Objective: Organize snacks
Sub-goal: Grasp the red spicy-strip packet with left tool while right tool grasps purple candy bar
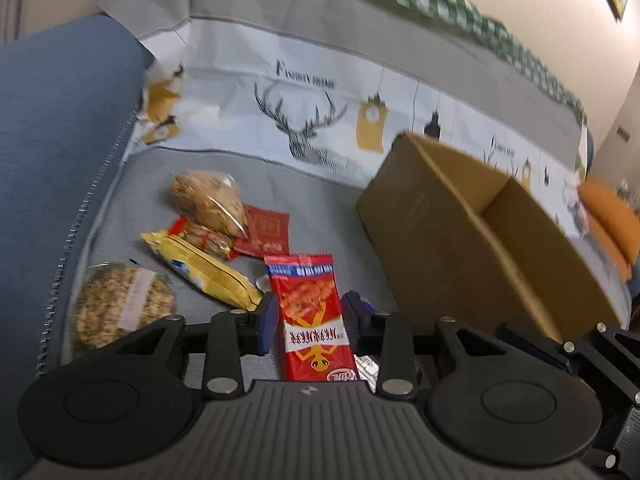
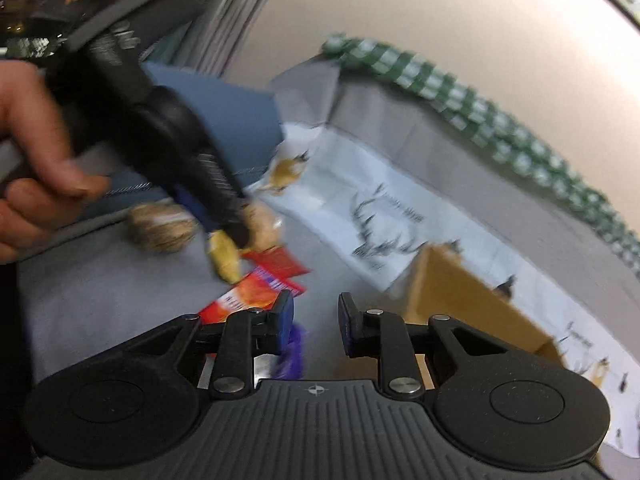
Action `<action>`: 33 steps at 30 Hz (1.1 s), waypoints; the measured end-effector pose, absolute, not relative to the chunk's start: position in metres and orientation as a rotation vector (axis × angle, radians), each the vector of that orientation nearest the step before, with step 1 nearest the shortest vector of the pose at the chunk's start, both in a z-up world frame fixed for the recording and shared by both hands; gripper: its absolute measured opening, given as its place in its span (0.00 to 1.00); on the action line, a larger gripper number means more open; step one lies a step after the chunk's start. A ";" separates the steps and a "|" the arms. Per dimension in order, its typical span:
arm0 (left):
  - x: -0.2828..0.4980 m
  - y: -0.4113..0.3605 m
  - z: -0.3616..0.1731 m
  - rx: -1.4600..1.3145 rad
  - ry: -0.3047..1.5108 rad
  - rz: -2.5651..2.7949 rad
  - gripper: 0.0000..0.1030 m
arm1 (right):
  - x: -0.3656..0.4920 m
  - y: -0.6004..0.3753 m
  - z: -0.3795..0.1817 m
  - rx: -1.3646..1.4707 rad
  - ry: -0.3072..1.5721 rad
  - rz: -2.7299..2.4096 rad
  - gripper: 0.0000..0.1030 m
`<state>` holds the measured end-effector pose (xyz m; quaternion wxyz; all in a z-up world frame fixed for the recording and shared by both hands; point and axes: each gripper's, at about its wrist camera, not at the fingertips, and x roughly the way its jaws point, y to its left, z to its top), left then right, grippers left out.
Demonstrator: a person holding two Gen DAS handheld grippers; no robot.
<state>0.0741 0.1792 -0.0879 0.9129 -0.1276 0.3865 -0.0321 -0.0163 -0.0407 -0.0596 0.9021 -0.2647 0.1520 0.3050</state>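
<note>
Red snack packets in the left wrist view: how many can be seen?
3. A large red packet lies between the left gripper fingers; a small patterned one lies under the bread bag; a dark red one lies beside it. Others may be hidden.

A red snack packet point(image 1: 310, 316) lies flat nearest; yellow packet point(image 1: 204, 266) and wrapped cakes point(image 1: 208, 202) left; open cardboard box point(image 1: 472, 224) right.

Soft, even indoor light, moderately bright; no hard shadows. Slight glare on the clear wrapper of the bread bun point(image 1: 208, 202). Strong fisheye bending toward the edges. Left view mildly smeared by motion; right view heavily blurred, worst around the hand point(image 2: 28, 160) and cardboard box point(image 2: 472, 304).
</note>
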 end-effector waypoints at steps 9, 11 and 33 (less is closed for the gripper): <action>0.112 0.144 -0.134 -0.169 0.912 -0.079 0.79 | -0.001 -0.015 -0.093 -0.654 0.411 0.570 0.24; 0.115 0.140 -0.139 -0.133 0.926 -0.073 0.80 | 0.000 -0.006 -0.104 -0.704 0.421 0.548 0.24; 0.060 0.197 -0.089 -0.143 1.012 -0.021 0.50 | 0.054 0.021 -0.141 -0.578 0.647 0.499 0.13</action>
